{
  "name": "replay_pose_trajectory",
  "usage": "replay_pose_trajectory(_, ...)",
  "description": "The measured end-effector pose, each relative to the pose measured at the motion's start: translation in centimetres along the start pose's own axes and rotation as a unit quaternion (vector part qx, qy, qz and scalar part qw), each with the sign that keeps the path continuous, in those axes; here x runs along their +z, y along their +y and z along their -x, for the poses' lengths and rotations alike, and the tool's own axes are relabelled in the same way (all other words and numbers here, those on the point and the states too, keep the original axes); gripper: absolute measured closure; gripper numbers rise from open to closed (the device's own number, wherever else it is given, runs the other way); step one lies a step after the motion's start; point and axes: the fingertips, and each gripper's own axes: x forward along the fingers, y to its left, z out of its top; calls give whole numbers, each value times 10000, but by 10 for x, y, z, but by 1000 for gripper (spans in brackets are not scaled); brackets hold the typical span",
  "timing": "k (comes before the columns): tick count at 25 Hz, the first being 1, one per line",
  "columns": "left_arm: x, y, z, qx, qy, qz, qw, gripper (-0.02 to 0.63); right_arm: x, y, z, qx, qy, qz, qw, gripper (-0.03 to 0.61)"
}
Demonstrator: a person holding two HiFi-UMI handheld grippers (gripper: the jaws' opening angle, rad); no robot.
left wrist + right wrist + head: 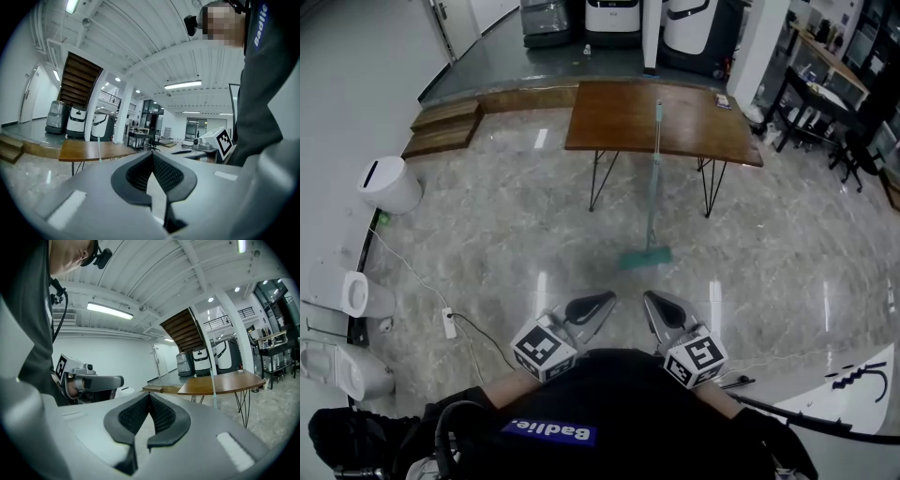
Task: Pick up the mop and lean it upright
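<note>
1. A glossy marble floor [534, 234] fills a large open hall. A brown wooden worktop [619, 117] on thin black hairpin legs stands ahead, and low wooden steps [445, 127] lie off to its left.
2. A row of bulky white and dark machines [609, 19] stands along the far wall. Black desks and chairs [825, 122] crowd the right side.
3. A white bin [389, 183] sits by the left wall. A white power strip [448, 323] with a trailing cable lies on the floor nearer the person.
4. The mop [652, 187] stands with its green head flat on the floor just in front of the worktop. Its pale handle slants up against the worktop's front edge.
5. Open floor lies between the mop and both grippers; nothing stands in the path.
6. The left gripper [598, 302] is held close to the person's body, well short of the mop. Its jaws are pressed together with nothing between them.
7. The right gripper [654, 302] is level beside it, jaws likewise closed and empty. The mop handle shows far beyond its tips.
</note>
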Motion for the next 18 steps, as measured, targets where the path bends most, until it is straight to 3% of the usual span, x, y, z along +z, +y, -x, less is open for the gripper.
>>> replay_pose_trajectory(10, -11, -12, -30, 333, 160, 35, 9993, 594, -13, -38, 12, 267, 100, -231, 9993, 574)
replay_pose_trajectory(18, -13, 21, -38, 321, 199, 159, 9992, 594, -15, -50, -19, 227, 238, -274, 9991, 574)
